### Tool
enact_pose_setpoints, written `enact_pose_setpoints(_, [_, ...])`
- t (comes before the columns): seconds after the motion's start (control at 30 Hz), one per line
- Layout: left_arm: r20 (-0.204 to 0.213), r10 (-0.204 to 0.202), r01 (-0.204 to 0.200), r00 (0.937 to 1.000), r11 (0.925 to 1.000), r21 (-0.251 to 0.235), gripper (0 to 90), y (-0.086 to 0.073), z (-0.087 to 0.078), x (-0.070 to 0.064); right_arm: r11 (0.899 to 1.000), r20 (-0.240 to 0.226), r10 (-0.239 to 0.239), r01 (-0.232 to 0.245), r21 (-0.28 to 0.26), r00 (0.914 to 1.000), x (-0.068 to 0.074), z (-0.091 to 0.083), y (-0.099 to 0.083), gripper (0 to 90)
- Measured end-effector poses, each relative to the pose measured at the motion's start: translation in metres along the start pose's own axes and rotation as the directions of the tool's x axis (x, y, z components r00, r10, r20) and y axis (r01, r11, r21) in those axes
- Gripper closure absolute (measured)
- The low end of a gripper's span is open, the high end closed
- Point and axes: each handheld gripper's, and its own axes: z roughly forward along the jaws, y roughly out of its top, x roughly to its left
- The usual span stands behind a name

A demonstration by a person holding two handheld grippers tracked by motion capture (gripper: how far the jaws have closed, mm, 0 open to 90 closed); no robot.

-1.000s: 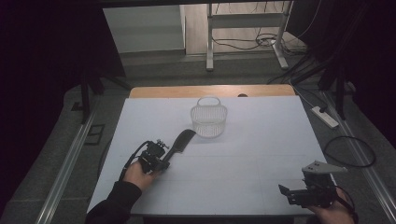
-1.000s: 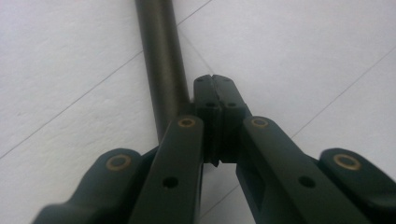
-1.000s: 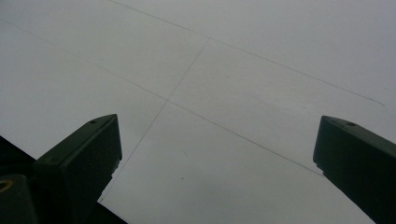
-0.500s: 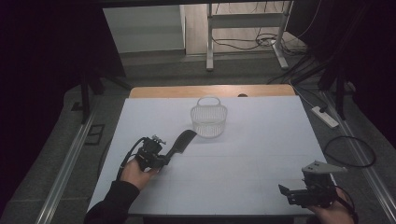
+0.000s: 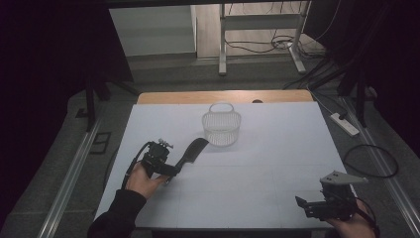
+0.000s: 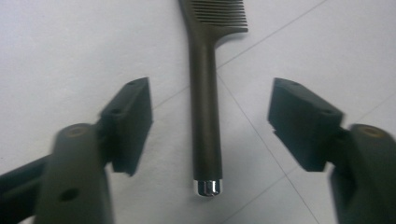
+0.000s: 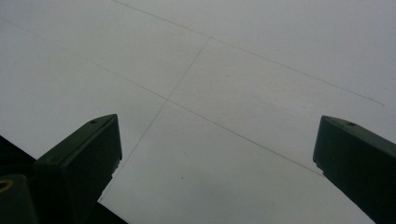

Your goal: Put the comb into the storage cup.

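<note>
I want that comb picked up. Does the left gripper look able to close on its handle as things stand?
Probably yes: the left gripper stands open with the comb handle lying between its jaws, and nothing sits between them.

A dark brown-black comb with a shiny silver cap at its handle end lies on the white tabletop, which is crossed by thin grey lines. At upper centre of the high view stands a white mesh basket. Both grippers' jaws are black.
</note>
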Motion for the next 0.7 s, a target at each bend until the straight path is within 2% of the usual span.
enact_pose_setpoints(0.2, [-0.006, -0.036, 0.036, 0.9993, 0.9993, -0.009, 7.5, 0.002, -0.002, 0.007, 1.000, 0.000, 0.000, 0.000, 0.001, 1.0000, 0.000, 0.000, 0.000, 1.5])
enact_pose_setpoints(0.27, [-0.003, -0.033, 0.033, 0.9994, 0.9994, -0.004, 0.2, 0.003, -0.002, 0.008, 1.000, 0.000, 0.000, 0.000, 0.001, 1.0000, 0.000, 0.000, 0.000, 1.5])
enact_pose_setpoints(0.43, [0.008, -0.031, 0.031, 0.9995, 0.9995, -0.001, 0.0, 0.005, -0.002, 0.010, 1.000, 0.001, 0.000, 0.000, 0.003, 1.0000, 0.000, 0.000, 0.000, 1.5])
enact_pose_setpoints(0.53, [0.007, -0.014, 0.014, 0.9999, 0.9999, 0.004, 0.0, 0.007, -0.001, 0.008, 1.000, 0.001, 0.000, 0.000, 0.003, 1.0000, 0.000, 0.000, 0.000, 1.5])
enact_pose_setpoints(0.7, [0.016, 0.000, 0.000, 0.9999, 0.9996, 0.029, 0.0, 0.007, 0.008, 0.006, 1.000, 0.002, 0.000, 0.000, 0.003, 1.0000, 0.000, 0.000, 0.000, 1.5])
